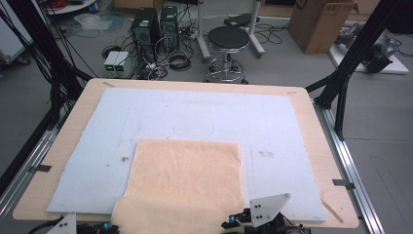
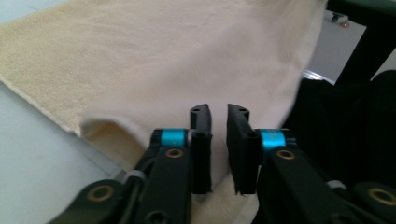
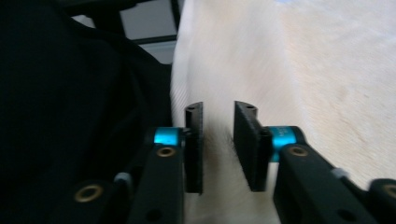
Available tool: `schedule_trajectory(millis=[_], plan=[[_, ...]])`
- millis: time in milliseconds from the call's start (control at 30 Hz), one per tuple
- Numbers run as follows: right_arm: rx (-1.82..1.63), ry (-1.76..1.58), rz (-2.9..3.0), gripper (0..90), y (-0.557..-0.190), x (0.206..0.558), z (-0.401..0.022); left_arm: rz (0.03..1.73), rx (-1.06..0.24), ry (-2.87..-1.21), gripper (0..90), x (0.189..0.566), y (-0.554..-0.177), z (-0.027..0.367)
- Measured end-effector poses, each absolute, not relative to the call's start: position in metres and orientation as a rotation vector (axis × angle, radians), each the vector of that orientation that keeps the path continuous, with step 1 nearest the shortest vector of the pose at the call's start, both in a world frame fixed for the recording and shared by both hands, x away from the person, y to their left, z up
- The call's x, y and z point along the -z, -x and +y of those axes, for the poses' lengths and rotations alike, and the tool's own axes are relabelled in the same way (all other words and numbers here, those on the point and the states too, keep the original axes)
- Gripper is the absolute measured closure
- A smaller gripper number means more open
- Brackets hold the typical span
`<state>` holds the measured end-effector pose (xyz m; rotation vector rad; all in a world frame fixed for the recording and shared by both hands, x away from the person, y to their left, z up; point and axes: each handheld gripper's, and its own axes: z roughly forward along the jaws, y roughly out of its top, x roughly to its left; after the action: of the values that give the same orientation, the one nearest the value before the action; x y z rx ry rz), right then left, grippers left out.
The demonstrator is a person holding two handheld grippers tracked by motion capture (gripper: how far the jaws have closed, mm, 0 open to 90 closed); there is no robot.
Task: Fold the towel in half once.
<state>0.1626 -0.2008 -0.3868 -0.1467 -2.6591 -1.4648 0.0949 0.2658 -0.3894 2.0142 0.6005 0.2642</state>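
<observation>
1. While the towel (image 1: 187,180) is lying on the desk's (image 1: 302,105) blue mat (image 1: 272,126), its near edge is hanging over the front, likely ready for folding.
2. The left gripper (image 2: 218,116) is hovering at that edge, jaws slightly apart, gripping nothing.
3. The right gripper (image 3: 218,114) is mirroring it, jaws apart over cloth, likely so both corners can be lifted together.

Fuzzy peach terry cloth towel (image 1: 187,175), matt pale sheet (image 1: 195,117), smooth light wood table (image 1: 311,126)
</observation>
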Motion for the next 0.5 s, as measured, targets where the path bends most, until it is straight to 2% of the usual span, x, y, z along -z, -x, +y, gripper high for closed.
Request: schedule_trajectory(millis=[67,233,367,500], plan=[[1.479,0.152,-2.658,66.4,-0.166,0.386,-0.201,0.607,-0.267,-1.982,69.5,0.388,-0.099,0.265],[1.503,0.240,-2.682,57.2,-0.185,0.386,-0.197,0.661,-0.332,-1.929,59.5,0.390,-0.135,0.263],[1.510,0.379,-2.774,52.3,-0.211,0.385,-0.197,0.691,-0.360,-1.906,56.2,0.387,-0.176,0.257],[1.527,0.602,-2.812,44.9,-0.254,0.386,-0.206,0.754,-0.374,-1.910,52.6,0.389,-0.223,0.252]])
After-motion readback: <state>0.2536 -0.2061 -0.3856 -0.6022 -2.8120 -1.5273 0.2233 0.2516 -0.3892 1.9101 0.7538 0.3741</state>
